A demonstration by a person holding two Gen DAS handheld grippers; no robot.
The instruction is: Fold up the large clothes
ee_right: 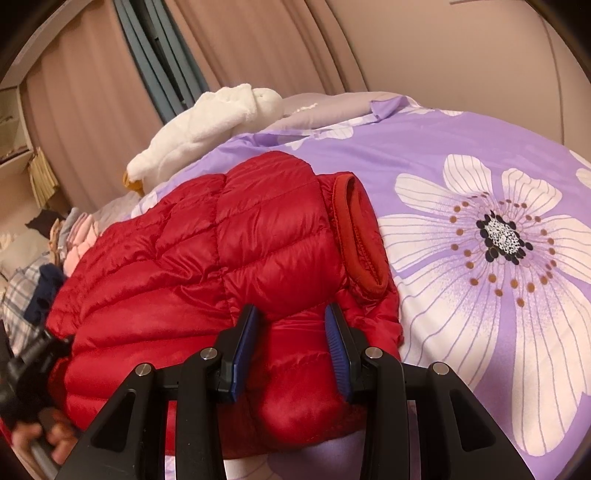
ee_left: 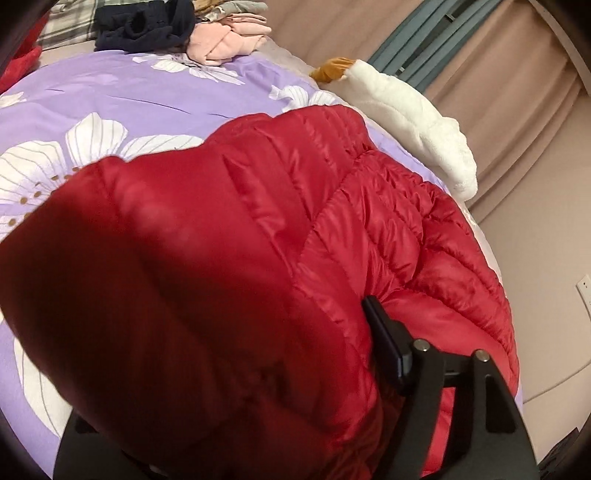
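Red puffer jacket: lies on the purple flowered bedspread, cuff turned up on top.

Right gripper: blue pads pinch a fold of the jacket's near edge.

Left gripper: one finger shows against the jacket, the other is hidden under red cloth; grip cannot be told.

White plush toy: at the bed's far edge.

Clothes pile: far corner.

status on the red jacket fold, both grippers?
Right gripper shut on red puffer jacket. Left gripper buried under jacket fabric, state unclear. Jacket on purple floral bedspread; nothing blocking.
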